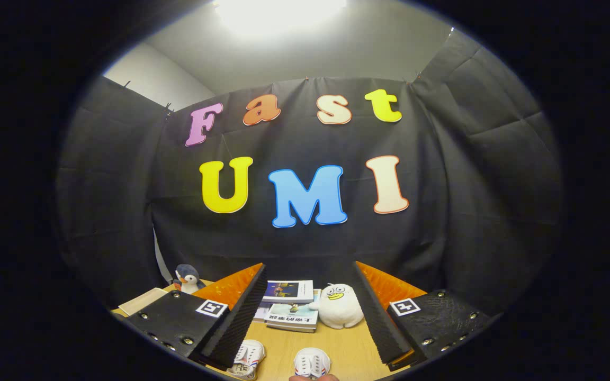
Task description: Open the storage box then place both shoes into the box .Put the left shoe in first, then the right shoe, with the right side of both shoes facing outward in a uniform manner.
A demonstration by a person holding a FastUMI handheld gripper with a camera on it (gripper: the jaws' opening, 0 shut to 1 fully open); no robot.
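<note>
In the gripper view the gripper is held high and level over a wooden table, its jaws spread wide with nothing between them. Low between the fingers sit two small white shoes: one shoe just beside the left finger, partly tucked under it, and a second shoe near the middle, with what looks like a fingertip of a person just below it. Beyond the shoes lie a stack of books and a white duck plush touching the stack's side; a penguin plush stands farther off past the left finger. I cannot make out the storage box here.

The step in hand looks like the very start: the box has to be found and opened first. To do it well, tip the gripper downward so the table comes into view, locate the lid, keep the jaws wide on approach, and leave the shoes undisturbed so left and right stay easy to tell apart
</note>
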